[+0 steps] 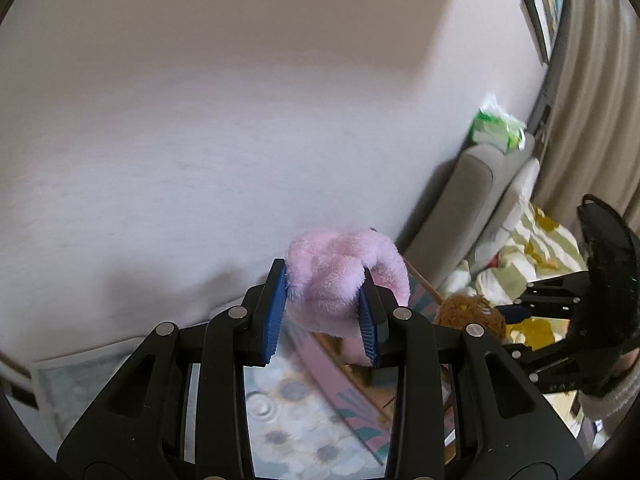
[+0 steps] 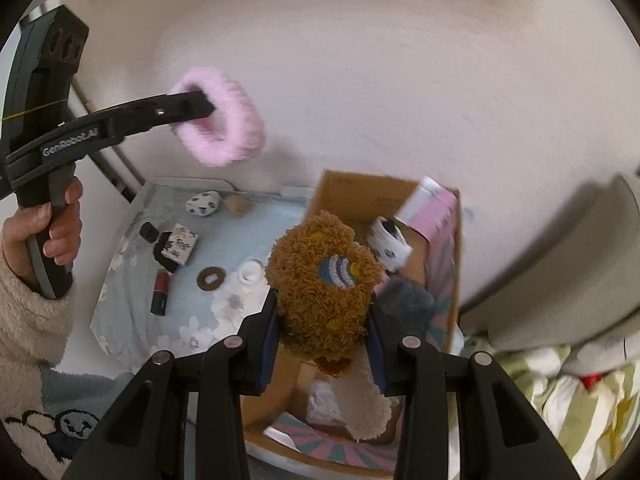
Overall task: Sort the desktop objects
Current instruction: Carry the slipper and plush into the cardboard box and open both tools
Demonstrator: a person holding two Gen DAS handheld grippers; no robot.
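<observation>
My right hand-held gripper pinches the brown plush over the box for dropping in, while my left hand-held gripper clamps the pink scrunchie high, clear of the tabletop.

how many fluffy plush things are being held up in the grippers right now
2. A pink fluffy ring is clamped in the left gripper, raised over the table. A brown plush toy is clamped in the right gripper above the cardboard box.
</observation>
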